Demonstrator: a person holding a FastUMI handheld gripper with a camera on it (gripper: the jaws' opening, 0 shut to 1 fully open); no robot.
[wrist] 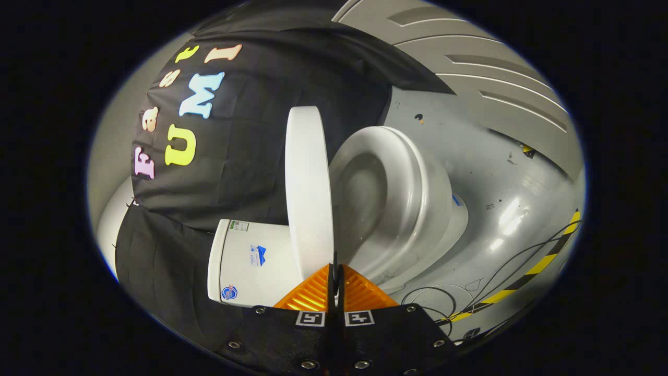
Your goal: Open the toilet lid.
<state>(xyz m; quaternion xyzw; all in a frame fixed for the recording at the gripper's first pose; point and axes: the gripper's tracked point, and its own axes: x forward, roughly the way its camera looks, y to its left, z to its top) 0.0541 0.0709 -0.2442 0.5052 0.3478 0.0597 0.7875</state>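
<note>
Showing at the near end of the gripper view, the gripper [335,274] has its two orange ribbed fingers [308,295] brought together with only a thin dark seam between them, and nothing is held in that seam. Tips sit right at the lower edge of the toilet lid [309,193]; contact cannot be confirmed. The lid stands raised, seen nearly edge-on, just ahead of the fingers. To one side of the lid lies the white tank [245,261], with a small sticker and blue logo on its face. To the other side, the seat and bowl [389,203] are exposed, bowl interior grey-white. Beyond the bowl: grey floor [485,172], loose black cables [501,271], a yellow-black hazard stripe [543,263]. Farthest back, grey panelled wall [469,57].
</note>
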